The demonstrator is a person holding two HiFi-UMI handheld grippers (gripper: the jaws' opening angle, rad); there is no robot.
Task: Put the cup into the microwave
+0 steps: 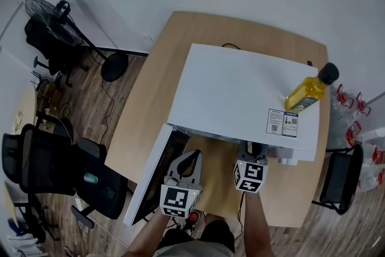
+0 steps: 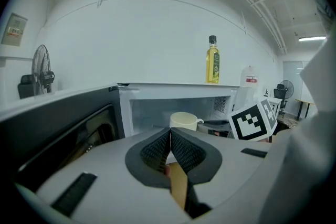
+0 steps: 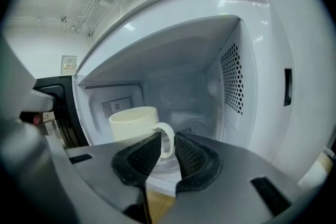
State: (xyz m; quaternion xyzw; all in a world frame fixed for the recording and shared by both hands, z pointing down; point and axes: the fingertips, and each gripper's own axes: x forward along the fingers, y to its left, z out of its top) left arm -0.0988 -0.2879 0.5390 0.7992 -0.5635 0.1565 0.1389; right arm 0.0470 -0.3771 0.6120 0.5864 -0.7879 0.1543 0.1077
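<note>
Cream ceramic, the cup (image 3: 134, 123) already stands inside the microwave (image 3: 231, 76), which takes up the middle of the desk (image 1: 156, 105). Its door (image 1: 150, 171) is swung open toward the near left corner. Your right gripper (image 3: 167, 141) is released: its jaws stand apart on either side of the cup's handle (image 3: 169, 131), not pressing it. That puts you at the letting-go step. Next, I judge, draw that gripper straight back without snagging the handle. Your left gripper (image 2: 170, 131) is clenched on nothing. Count: one cup, one microwave, one yellow bottle (image 1: 310, 90) on its top, two grippers.
</note>
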